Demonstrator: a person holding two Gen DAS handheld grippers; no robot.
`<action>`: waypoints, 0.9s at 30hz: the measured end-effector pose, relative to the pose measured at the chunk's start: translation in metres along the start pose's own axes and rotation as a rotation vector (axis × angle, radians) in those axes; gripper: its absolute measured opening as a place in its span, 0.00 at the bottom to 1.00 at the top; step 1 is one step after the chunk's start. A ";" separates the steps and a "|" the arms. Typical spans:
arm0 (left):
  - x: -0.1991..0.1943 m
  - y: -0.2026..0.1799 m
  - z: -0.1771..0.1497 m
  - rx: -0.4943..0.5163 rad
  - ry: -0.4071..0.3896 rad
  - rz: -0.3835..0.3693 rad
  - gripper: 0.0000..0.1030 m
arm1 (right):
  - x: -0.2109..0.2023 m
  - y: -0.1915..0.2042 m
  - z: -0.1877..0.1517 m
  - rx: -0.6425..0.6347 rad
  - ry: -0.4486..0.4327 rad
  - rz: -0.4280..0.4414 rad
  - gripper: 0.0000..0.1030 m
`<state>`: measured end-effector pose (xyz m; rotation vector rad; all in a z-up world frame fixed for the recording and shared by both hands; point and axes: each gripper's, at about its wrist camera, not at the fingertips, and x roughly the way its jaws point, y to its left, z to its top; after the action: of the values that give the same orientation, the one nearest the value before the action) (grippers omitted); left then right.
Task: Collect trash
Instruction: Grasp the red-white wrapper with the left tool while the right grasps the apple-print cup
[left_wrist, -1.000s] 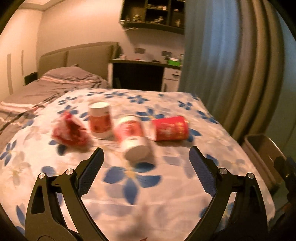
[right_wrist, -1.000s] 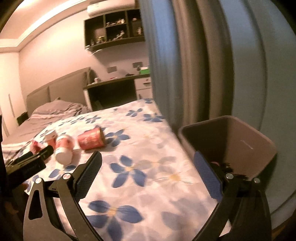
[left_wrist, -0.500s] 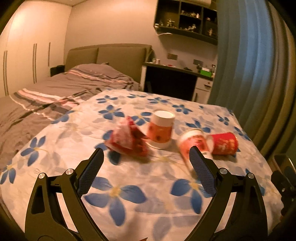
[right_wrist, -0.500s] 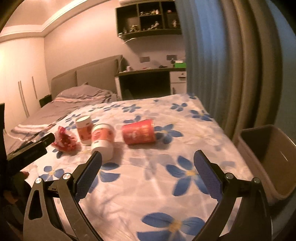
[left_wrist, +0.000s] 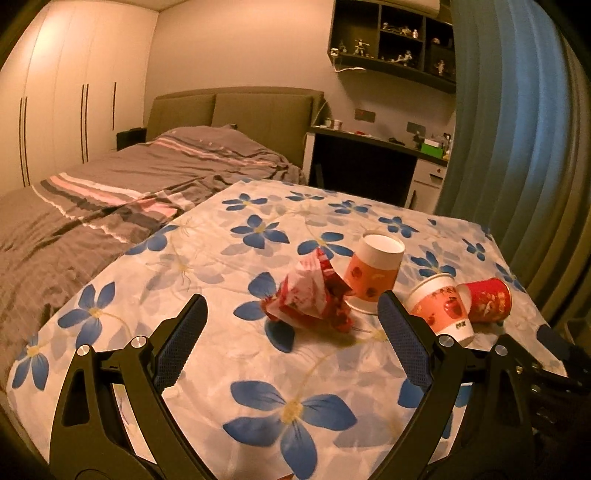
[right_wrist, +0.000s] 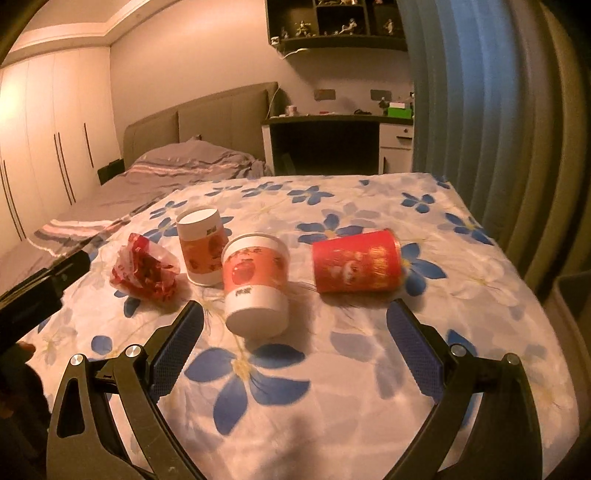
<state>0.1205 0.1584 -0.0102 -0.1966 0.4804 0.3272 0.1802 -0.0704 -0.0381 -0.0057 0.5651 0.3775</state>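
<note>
The left gripper (left_wrist: 291, 325) hangs wide open and empty above the floral bedspread (left_wrist: 295, 410), its jaws framing the crumpled red-and-white wrapper (left_wrist: 310, 299) that lies just ahead. The right gripper (right_wrist: 295, 332) is likewise spread wide with nothing in it, and the tipped apple-print paper cup (right_wrist: 255, 284) sits between its fingertips in view, lying on its side with its base toward the camera.

Four pieces of trash sit in a loose row on the spread: the wrapper, an upright paper cup (right_wrist: 201, 245) just beside it, the tipped apple-print cup, and a red cup (right_wrist: 356, 266) on its side, near the curtain (right_wrist: 480, 110). The corner of what looks like a bin (right_wrist: 572, 291) shows at the right edge, off the bed.

The step in hand looks like the approach to a first pick. For the wrapper, come down low and close over its bulk, since thin film slips out of a light pinch. For the tipped cup, squeeze gently across the wall; it is likely to crush or roll on the soft cover. Keep the two tools apart, as their targets lie close.
</note>
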 end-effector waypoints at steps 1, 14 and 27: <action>0.002 0.001 0.001 0.003 0.001 -0.002 0.89 | 0.006 0.003 0.001 -0.003 0.007 0.003 0.93; 0.040 0.010 0.008 0.011 0.058 -0.042 0.89 | 0.059 0.017 0.013 -0.015 0.103 0.018 0.92; 0.066 0.010 0.009 0.013 0.117 -0.061 0.89 | 0.081 0.022 0.012 -0.031 0.203 0.070 0.56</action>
<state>0.1762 0.1873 -0.0359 -0.2185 0.5909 0.2534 0.2414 -0.0200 -0.0681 -0.0544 0.7610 0.4571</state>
